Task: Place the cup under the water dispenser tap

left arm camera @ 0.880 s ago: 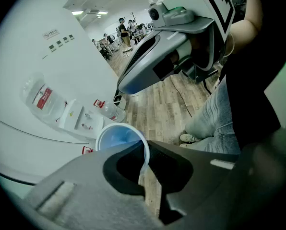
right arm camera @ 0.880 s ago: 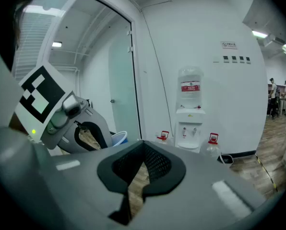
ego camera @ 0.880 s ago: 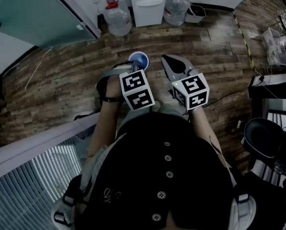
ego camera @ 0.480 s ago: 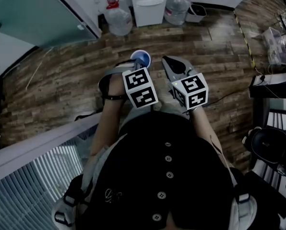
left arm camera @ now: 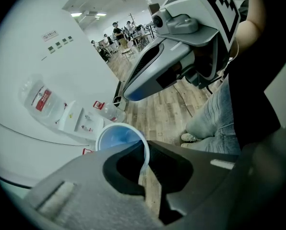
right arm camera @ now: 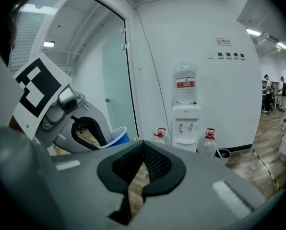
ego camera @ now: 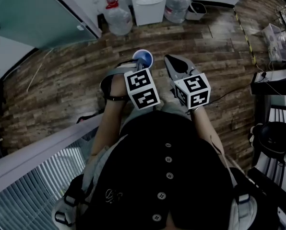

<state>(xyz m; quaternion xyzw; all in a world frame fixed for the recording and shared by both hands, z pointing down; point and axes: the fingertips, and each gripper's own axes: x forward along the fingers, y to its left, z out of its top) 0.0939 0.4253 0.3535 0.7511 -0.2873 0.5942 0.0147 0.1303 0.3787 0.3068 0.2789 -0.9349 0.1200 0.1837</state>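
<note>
head view: the left gripper (ego camera: 140,67) and the right gripper (ego camera: 169,61) sit side by side in the middle of the frame, over a wood floor (ego camera: 61,80).
cup (ego camera: 143,57): blue, just above the left gripper's cube, well apart from the water dispenser (ego camera: 148,4) at the top middle.
left gripper view: the jaws are pinched on the cup's thin wall; the cup's open mouth shows at lower left.
right gripper view: the jaws are closed with nothing in them; the dispenser stands right of middle by a white wall (right arm camera: 220,90), with a water bottle (right arm camera: 210,145) beside it.
</note>
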